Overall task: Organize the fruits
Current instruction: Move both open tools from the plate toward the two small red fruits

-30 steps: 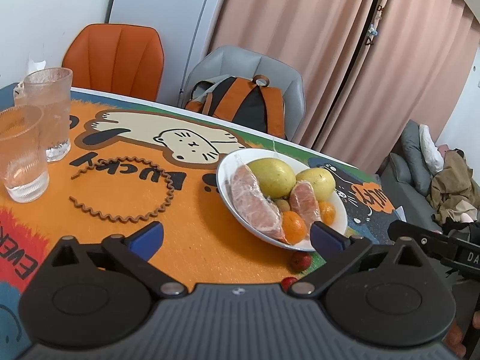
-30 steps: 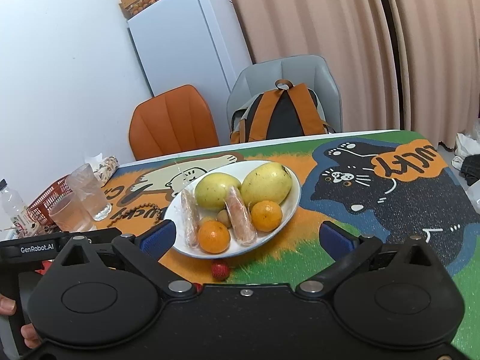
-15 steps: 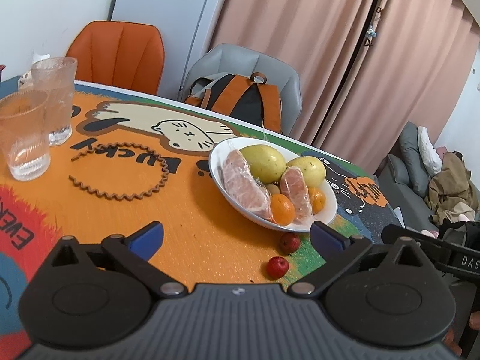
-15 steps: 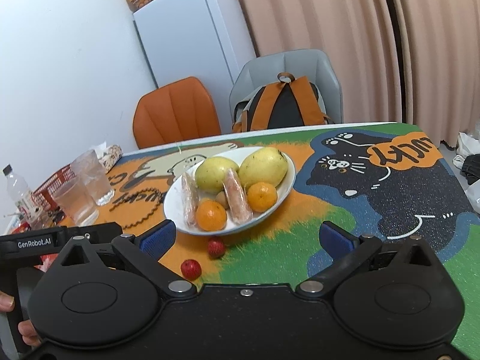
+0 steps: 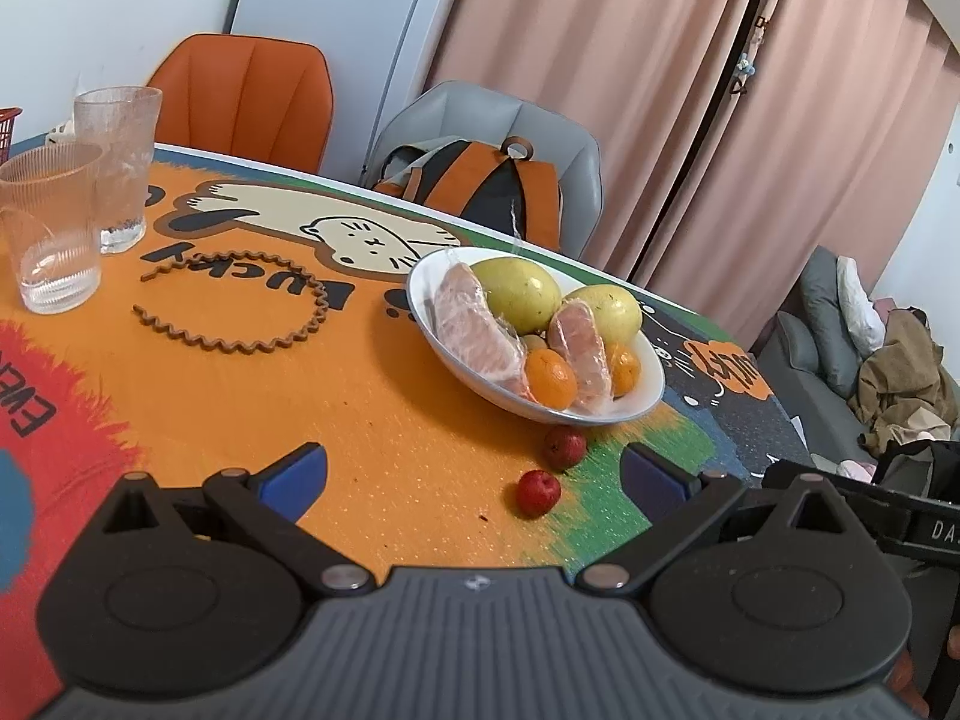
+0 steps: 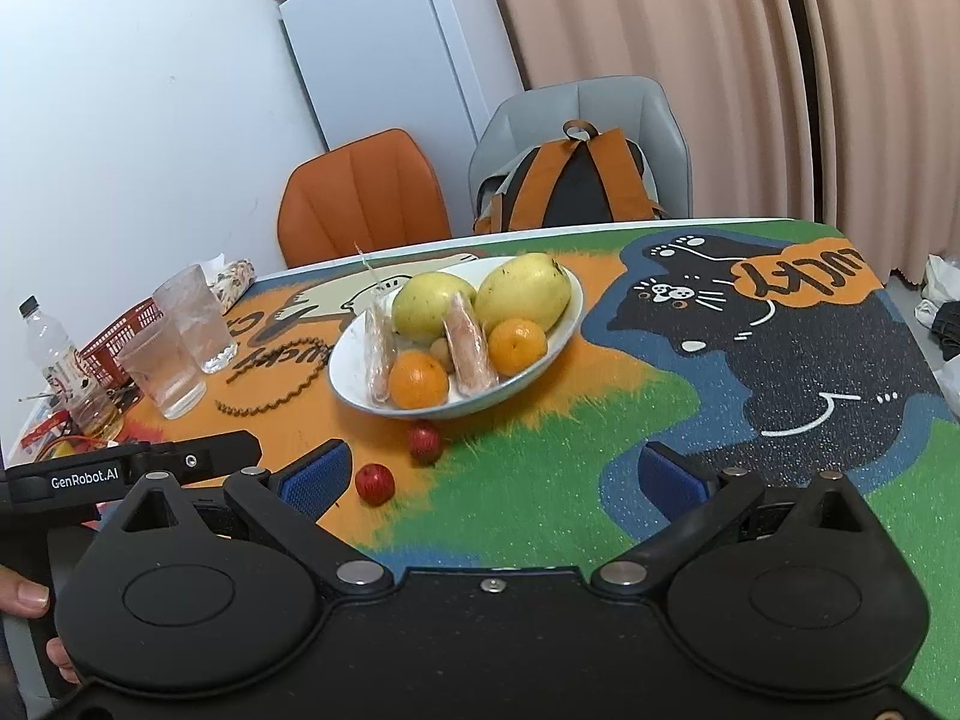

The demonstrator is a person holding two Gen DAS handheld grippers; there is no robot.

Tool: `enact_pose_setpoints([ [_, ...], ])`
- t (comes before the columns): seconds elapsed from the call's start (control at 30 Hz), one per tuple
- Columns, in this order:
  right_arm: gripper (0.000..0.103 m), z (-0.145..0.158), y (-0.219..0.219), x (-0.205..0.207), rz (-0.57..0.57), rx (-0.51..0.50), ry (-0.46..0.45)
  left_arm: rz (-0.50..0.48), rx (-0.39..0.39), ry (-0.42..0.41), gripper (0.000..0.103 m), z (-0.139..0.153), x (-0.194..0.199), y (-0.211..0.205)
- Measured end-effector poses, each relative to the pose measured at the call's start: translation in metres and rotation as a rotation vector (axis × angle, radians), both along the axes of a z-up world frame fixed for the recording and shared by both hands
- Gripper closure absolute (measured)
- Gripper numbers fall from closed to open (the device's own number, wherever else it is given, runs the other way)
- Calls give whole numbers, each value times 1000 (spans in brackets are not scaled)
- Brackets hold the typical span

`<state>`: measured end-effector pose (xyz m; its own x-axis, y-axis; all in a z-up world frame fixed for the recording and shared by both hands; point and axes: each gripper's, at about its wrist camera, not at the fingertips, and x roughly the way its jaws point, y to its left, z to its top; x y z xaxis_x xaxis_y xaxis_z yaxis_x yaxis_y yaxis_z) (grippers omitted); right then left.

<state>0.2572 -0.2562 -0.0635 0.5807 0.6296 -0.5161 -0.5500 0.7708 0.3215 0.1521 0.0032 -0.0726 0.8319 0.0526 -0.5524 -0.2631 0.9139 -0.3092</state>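
Observation:
A white bowl [image 5: 648, 402] [image 6: 561, 327] on the patterned table mat holds two yellow-green fruits, two oranges [image 5: 550, 377] [image 6: 418, 382] and two plastic-wrapped grapefruit wedges [image 5: 477, 327] [image 6: 469, 343]. Two small red fruits lie loose on the mat in front of the bowl, one close to it [image 5: 564, 447] [image 6: 425, 441], one nearer me [image 5: 538, 493] [image 6: 374, 483]. My left gripper [image 5: 474, 474] is open and empty, the red fruits just ahead between its blue pads. My right gripper [image 6: 492, 477] is open and empty, with the nearer red fruit beside its left pad.
Two clear glasses [image 5: 51, 225] [image 6: 180, 348] stand at the left, with a brown wavy ring [image 5: 231, 306] on the mat beside them. A red basket [image 6: 120, 330] and a bottle [image 6: 54, 354] sit further left. Chairs and a backpack [image 6: 576, 180] are behind the table.
Both grippers have pulled back from the bowl, which now looks smaller and farther. The two loose red fruits have come fully into view in front of the fingers.

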Motion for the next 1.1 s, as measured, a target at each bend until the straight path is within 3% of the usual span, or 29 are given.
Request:
enact_pose_setpoints([
  [0.37, 0, -9, 0, 0, -5, 4, 10, -18, -25, 0, 3, -14, 4, -1],
  [0.53, 0, -17, 0, 4, 2, 16, 30, -43, -22, 9, 8, -20, 12, -5],
  [0.8, 2, -24, -5, 13, 2, 48, 63, -87, -4, 42, 30, -29, 30, -20],
  [1.1, 16, -34, -1, 19, 5, 16, 67, -104, 31, 80, 51, -38, 49, -33],
])
